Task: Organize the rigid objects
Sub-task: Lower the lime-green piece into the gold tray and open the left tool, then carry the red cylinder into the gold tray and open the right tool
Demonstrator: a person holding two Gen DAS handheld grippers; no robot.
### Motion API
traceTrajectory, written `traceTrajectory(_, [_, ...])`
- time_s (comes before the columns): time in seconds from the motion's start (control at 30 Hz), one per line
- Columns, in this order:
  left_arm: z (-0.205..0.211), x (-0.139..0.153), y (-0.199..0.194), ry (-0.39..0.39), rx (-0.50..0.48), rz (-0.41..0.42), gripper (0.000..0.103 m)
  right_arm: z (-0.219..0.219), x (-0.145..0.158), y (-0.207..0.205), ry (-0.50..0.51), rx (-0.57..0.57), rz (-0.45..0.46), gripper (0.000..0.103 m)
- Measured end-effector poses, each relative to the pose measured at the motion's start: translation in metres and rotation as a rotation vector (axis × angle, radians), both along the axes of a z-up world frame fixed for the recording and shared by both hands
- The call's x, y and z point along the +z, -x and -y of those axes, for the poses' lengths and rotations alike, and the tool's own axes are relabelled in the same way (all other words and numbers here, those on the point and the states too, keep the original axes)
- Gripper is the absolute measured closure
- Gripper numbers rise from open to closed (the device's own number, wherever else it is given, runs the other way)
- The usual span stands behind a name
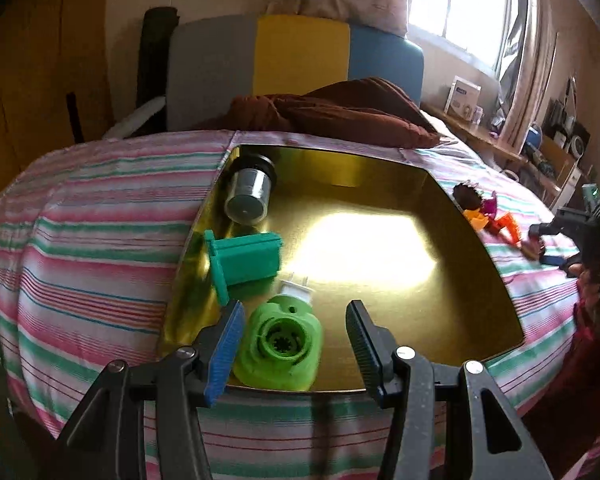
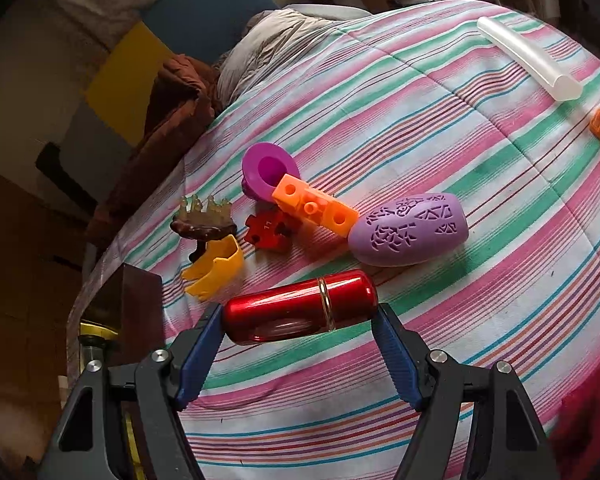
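Observation:
A gold tray [image 1: 452,280] lies on the striped bedspread [image 1: 100,240]. Along its left side sit a metal cylinder [image 1: 250,194], a dark green block [image 1: 246,260] and a light green plug-in piece [image 1: 280,344]. My left gripper [image 1: 294,306] hangs open over the light green piece; its left pad is close to the piece and its right pad stands clear of it. In the right wrist view my right gripper [image 2: 300,312] is shut on a shiny red capsule [image 2: 300,304], one pad at each end, just above the bedspread [image 2: 460,320].
Beyond the capsule lie a purple patterned egg [image 2: 410,228], an orange block [image 2: 316,208], a magenta cup [image 2: 266,170], a red puzzle piece [image 2: 266,230], a yellow curved piece [image 2: 216,270] and a brown stand [image 2: 204,220]. A translucent tube [image 2: 528,56] lies far right. A brown pillow [image 1: 340,112] borders the tray.

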State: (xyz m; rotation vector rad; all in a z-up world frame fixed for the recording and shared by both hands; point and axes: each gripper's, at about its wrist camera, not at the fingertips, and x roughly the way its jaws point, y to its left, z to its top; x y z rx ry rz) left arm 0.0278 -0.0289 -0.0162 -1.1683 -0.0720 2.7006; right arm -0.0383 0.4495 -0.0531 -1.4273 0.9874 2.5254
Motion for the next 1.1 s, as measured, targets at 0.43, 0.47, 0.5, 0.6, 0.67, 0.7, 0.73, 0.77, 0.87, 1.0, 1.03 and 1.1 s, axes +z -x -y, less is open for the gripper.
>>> traceTrajectory(0.43, [-0.020,-0.001,-0.012,0.005,-0.073,-0.005,0.050,0.091,0.036,0.002,-0.110,0.196,-0.114,0.028])
traceTrajectory(0.47, [-0.020,-0.002,-0.013,0.007,-0.071,0.000,0.050,0.106,0.042,0.004,-0.132,0.226,-0.137,0.028])
traceTrajectory(0.5, [-0.018,-0.003,-0.013,0.003,-0.069,0.002,0.050,0.120,0.047,0.007,-0.151,0.255,-0.151,0.028])
traceTrajectory(0.6, [-0.013,-0.003,-0.015,-0.014,-0.069,0.001,0.050,0.165,0.059,0.016,-0.204,0.347,-0.190,0.028])
traceTrajectory(0.67, [-0.010,-0.003,-0.017,-0.015,-0.069,-0.006,0.050,0.196,0.063,0.026,-0.223,0.420,-0.190,0.028])
traceTrajectory(0.7, [-0.009,-0.003,-0.017,-0.014,-0.070,-0.007,0.050,0.211,0.063,0.032,-0.235,0.448,-0.181,0.028])
traceTrajectory(0.73, [-0.008,-0.003,-0.018,-0.012,-0.069,-0.010,0.050,0.229,0.061,0.040,-0.247,0.481,-0.169,0.028])
traceTrajectory(0.77, [-0.006,-0.003,-0.019,-0.014,-0.069,-0.013,0.050,0.239,0.059,0.043,-0.254,0.499,-0.164,0.028])
traceTrajectory(0.87, [-0.001,-0.003,-0.021,-0.018,-0.065,-0.017,0.050,0.276,0.049,0.061,-0.278,0.557,-0.125,0.028])
traceTrajectory(1.0, [0.007,-0.004,-0.020,-0.028,-0.049,-0.015,0.050,0.316,0.031,0.086,-0.293,0.585,-0.056,0.028])
traceTrajectory(1.03, [0.010,-0.003,-0.020,-0.034,-0.044,-0.016,0.050,0.324,0.027,0.093,-0.306,0.589,-0.042,0.028])
traceTrajectory(1.1, [0.014,-0.003,-0.019,-0.039,-0.036,-0.017,0.050,0.338,0.019,0.103,-0.342,0.601,-0.025,0.028])
